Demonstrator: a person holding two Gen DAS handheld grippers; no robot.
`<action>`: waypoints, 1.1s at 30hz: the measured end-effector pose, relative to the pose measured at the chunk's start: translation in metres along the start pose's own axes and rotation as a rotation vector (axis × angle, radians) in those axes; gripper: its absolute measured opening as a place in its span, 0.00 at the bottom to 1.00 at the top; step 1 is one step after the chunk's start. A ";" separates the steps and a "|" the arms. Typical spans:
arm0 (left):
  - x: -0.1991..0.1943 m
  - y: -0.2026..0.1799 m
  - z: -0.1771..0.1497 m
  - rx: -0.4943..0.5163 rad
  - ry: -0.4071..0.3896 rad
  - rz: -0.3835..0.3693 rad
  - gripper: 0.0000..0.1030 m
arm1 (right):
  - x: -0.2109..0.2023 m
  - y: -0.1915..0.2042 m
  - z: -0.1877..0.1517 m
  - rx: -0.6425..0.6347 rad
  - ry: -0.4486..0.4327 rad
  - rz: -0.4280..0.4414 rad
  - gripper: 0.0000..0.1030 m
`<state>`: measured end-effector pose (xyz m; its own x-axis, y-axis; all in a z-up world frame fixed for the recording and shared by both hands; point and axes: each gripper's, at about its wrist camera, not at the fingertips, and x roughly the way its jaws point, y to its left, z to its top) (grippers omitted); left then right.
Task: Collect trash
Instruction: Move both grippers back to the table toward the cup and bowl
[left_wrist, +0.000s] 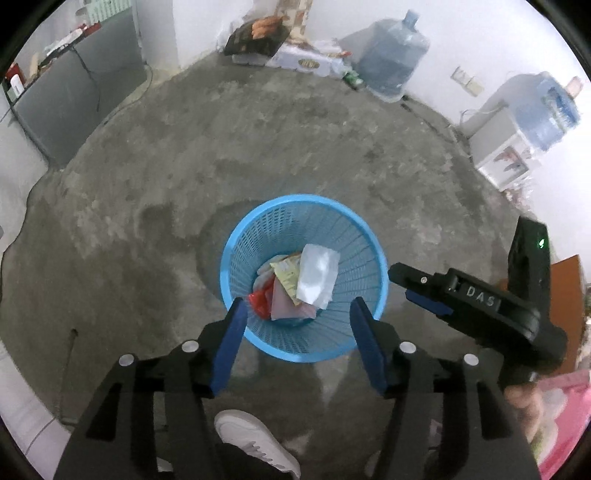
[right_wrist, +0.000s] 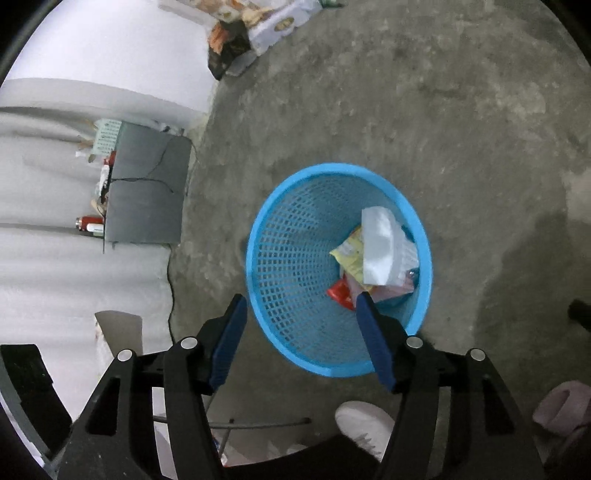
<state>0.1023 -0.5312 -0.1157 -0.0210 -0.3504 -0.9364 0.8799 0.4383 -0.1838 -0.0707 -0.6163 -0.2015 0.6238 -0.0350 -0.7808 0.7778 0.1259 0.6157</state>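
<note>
A blue mesh waste basket (left_wrist: 236, 251) (right_wrist: 280, 258) stands on the concrete floor below both grippers. Inside it lie a white packet (left_wrist: 317, 275) (right_wrist: 380, 247), a yellow wrapper (left_wrist: 286, 275) (right_wrist: 349, 254), a red wrapper (left_wrist: 258, 301) (right_wrist: 340, 293) and pink paper (left_wrist: 288, 308). My left gripper (left_wrist: 297, 314) hangs open over the basket's near rim, nothing between its blue pads. My right gripper (right_wrist: 301, 310) is open too, over the basket's near left side, empty. It shows from the side in the left wrist view (left_wrist: 410, 284), right of the basket.
Two water jugs (left_wrist: 393, 55) (left_wrist: 546, 110), a white cabinet (left_wrist: 498, 155) and boxes (left_wrist: 258, 37) (right_wrist: 266, 26) line the far wall. A grey table (left_wrist: 77, 99) (right_wrist: 147, 192) with bottles stands left. A white shoe (left_wrist: 255, 443) (right_wrist: 364, 424) is below the grippers.
</note>
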 end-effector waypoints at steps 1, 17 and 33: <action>-0.011 0.000 -0.003 0.001 -0.013 -0.013 0.57 | -0.013 0.007 -0.007 -0.025 -0.025 -0.014 0.59; -0.247 0.033 -0.110 0.050 -0.438 -0.017 0.94 | -0.114 0.152 -0.127 -0.578 -0.207 0.000 0.90; -0.402 0.161 -0.236 -0.275 -0.754 0.213 0.94 | -0.124 0.196 -0.188 -0.838 -0.401 -0.149 0.92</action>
<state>0.1407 -0.1250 0.1602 0.5431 -0.6544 -0.5261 0.6792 0.7108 -0.1831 -0.0102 -0.4009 -0.0038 0.6237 -0.4271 -0.6546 0.6400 0.7598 0.1140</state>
